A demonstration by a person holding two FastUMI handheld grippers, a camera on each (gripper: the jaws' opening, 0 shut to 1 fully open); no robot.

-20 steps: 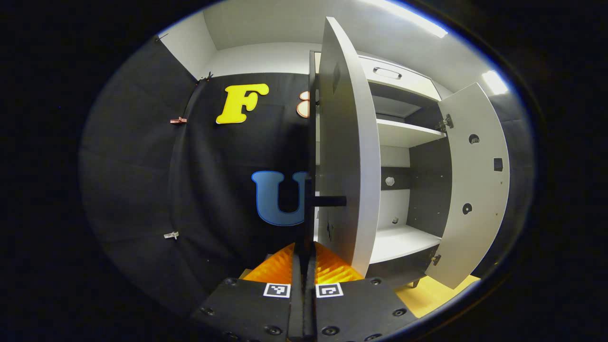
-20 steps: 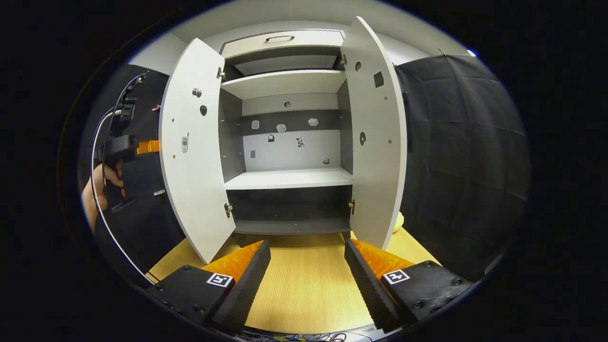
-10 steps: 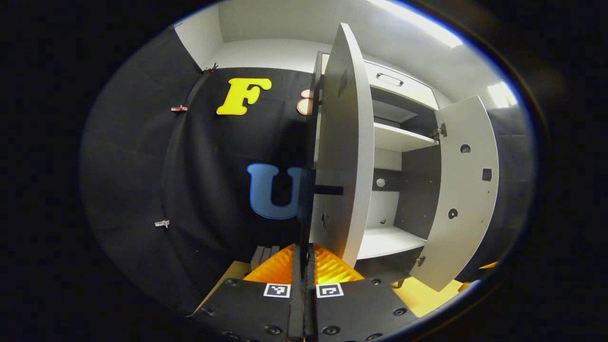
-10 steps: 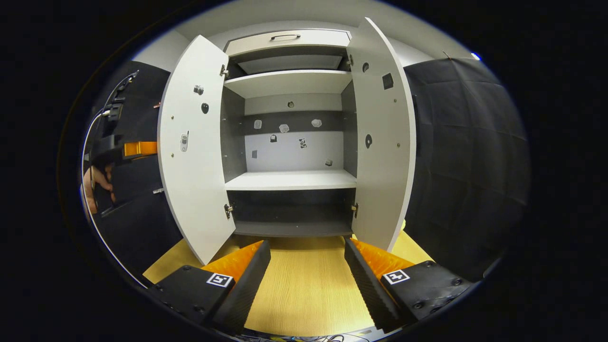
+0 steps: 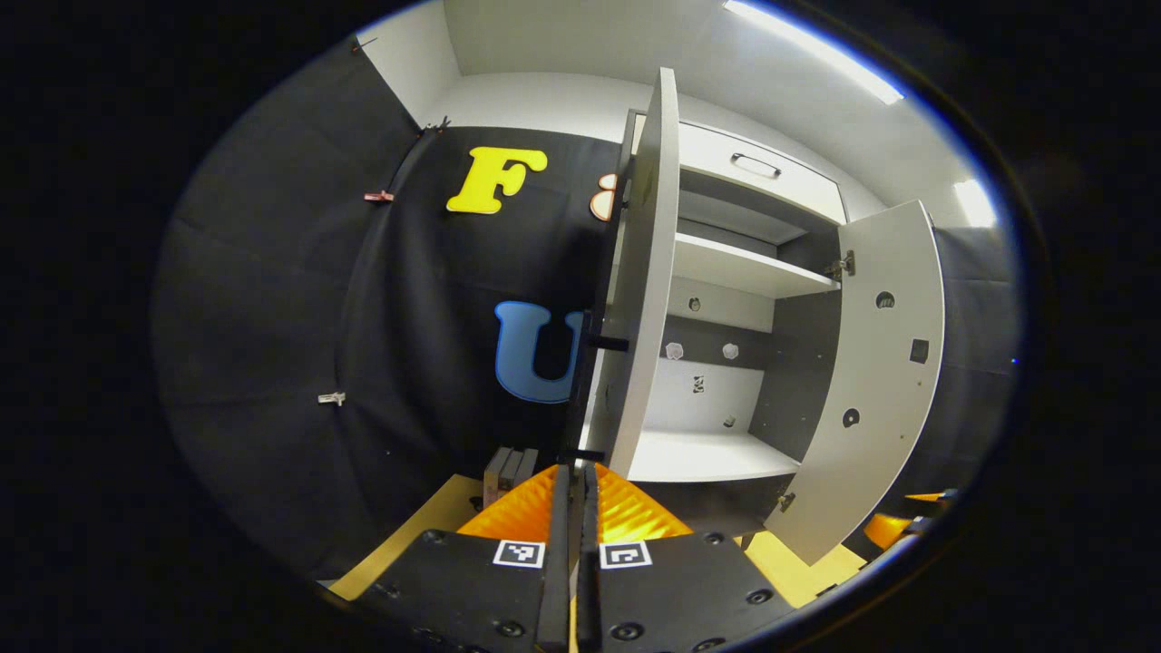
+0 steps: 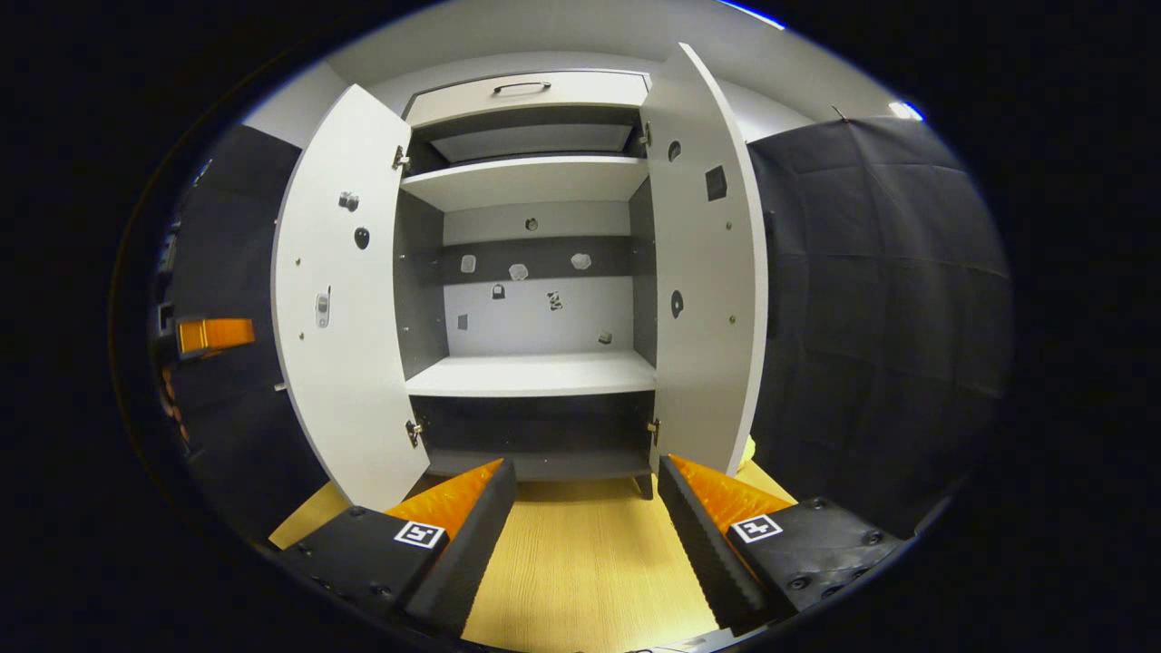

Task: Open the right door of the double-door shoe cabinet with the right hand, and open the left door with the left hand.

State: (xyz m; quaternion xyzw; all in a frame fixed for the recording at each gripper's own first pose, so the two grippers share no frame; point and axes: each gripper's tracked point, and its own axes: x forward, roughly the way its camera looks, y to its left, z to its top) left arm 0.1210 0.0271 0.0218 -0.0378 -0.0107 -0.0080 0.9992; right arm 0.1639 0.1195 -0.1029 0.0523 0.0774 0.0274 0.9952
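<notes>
The left claw [image 5: 570,494], pressed together, is backing off the left door [image 5: 639,272]; right claw [image 6: 585,517] spread; both cabinet [image 6: 531,227] doors standing open.

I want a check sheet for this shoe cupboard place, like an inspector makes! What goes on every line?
Surface: yellow wooden floor in front of the cabinet, bare where visible.
Job's things: shoe cabinet; left door and right door both swung open; shelves bare.
Clutter: a small stack of blocks on the floor beside the cabinet.
Grippers: left gripper with jaws together, nothing between them; right gripper with jaws apart, holding nothing, back from the cabinet.
Cables: nothing seen.
Surroundings: black cloth wall on both sides, ceiling lights above.
</notes>
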